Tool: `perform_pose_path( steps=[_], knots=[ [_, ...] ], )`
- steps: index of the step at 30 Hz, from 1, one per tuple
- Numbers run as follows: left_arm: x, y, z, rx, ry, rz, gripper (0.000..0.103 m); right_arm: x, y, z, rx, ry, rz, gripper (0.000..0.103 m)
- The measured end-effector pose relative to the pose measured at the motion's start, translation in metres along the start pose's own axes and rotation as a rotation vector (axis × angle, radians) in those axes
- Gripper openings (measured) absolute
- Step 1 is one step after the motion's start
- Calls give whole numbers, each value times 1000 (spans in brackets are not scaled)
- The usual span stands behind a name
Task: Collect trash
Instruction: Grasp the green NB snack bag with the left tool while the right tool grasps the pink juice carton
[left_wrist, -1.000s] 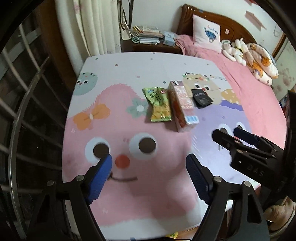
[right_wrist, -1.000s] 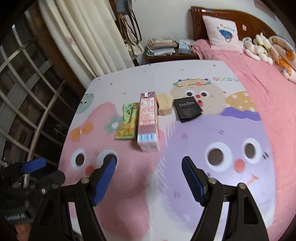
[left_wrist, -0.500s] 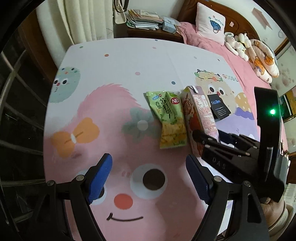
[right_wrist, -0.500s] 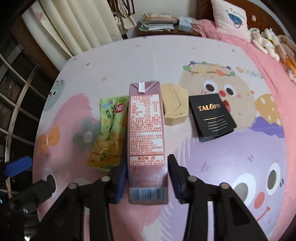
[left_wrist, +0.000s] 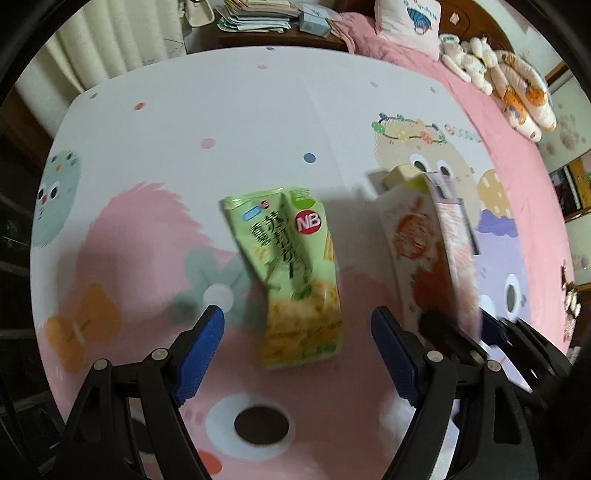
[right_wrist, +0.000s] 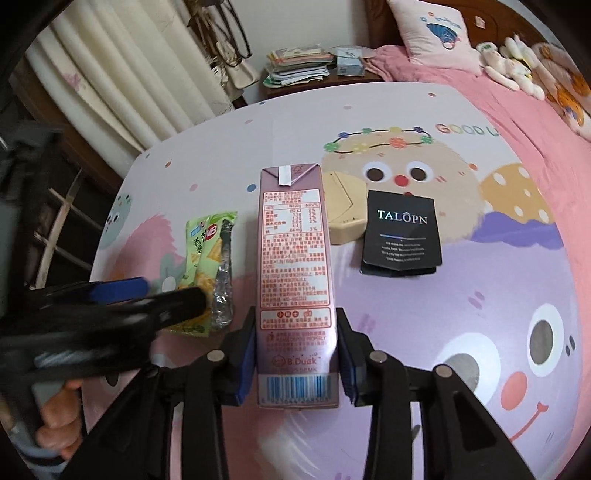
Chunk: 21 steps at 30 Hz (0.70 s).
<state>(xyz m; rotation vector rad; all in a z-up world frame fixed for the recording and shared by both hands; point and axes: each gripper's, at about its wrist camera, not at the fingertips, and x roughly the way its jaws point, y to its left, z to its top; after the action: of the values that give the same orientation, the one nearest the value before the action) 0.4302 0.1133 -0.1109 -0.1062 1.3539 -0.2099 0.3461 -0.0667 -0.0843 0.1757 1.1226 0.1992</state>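
a: looking leftmost, the left gripper (left_wrist: 297, 345) hangs with jaws spread over the green snack bag (left_wrist: 291, 273) on the cartoon sheet (left_wrist: 221, 122). it looks light, crinkly, slippery; best pinched across its flat lower end.

b: the right gripper (right_wrist: 297, 363) has just been closing and pinches the pink carton (right_wrist: 295, 280) near its barcode end. stiff, probably light.

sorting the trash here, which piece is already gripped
The pink drink carton, clamped by the right gripper; the green snack bag lies free.

Cartoon bedspread (right_wrist: 424, 110), snack packet (left_wrist: 291, 273), black sachet (right_wrist: 400, 232)
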Motion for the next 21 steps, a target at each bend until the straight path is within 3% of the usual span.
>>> perform_pose_path(
  steps=[4, 10, 13, 15, 21],
  knots=[
    [23, -9, 12, 9, 15, 59, 78, -2, -7, 0, 20, -9, 12, 37],
    [39, -25, 19, 60, 8, 149, 60, -7, -14, -5, 50, -19, 31, 37],
    [39, -33, 21, 84, -6, 161, 48, -9, -17, -8, 53, -24, 34, 37],
    [38, -37, 21, 94, -16, 157, 32, -10, -18, -10, 54, -26, 35, 37],
    [29, -48, 11, 121, -39, 166, 15, -17, -20, -17, 54, -37, 57, 37]
  ],
)
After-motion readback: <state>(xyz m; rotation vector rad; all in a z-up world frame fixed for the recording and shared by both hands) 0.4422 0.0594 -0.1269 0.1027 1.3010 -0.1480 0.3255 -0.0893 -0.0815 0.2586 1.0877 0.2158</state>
